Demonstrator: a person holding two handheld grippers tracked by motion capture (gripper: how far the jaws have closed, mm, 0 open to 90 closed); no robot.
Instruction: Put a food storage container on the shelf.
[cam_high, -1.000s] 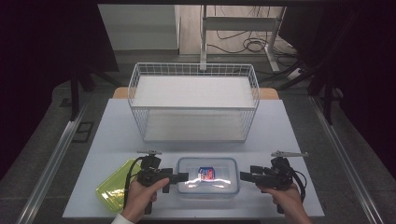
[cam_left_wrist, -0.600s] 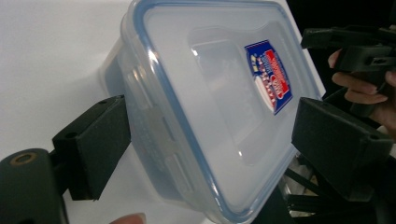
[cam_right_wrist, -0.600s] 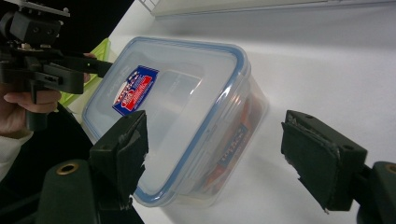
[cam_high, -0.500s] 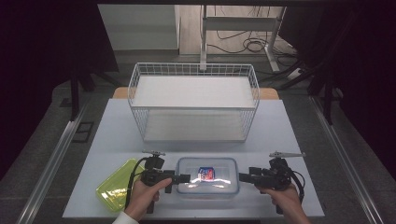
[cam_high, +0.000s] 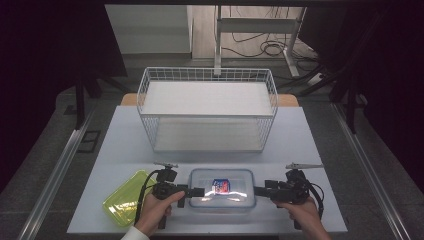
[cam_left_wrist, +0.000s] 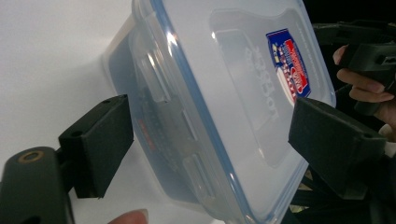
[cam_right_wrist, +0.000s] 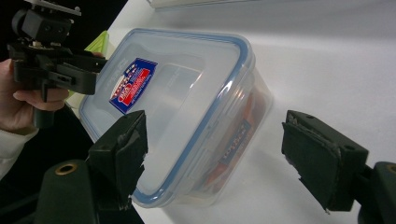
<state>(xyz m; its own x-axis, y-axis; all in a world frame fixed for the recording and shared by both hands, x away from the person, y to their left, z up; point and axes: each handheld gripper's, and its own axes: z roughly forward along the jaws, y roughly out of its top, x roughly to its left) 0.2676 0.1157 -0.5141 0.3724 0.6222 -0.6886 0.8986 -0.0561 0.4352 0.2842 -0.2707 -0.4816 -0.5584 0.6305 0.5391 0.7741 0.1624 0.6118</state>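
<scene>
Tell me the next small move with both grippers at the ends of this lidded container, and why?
Probably close both grippers on the container's ends. The left gripper and right gripper each straddle one end of the clear plastic container, jaws open and off its walls, its blue-rimmed lid on, so neither holds it yet.

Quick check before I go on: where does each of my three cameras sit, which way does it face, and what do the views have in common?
High view: above the near table edge, looking forward and down; both hands, left gripper and right gripper flank the clear container.
Left gripper view: on the left gripper, open jaws straddling the container's latch end; other hand beyond.
Right gripper view: on the right gripper, open jaws at the opposite end; left hand beyond.
All three share the container's lid label.
</scene>
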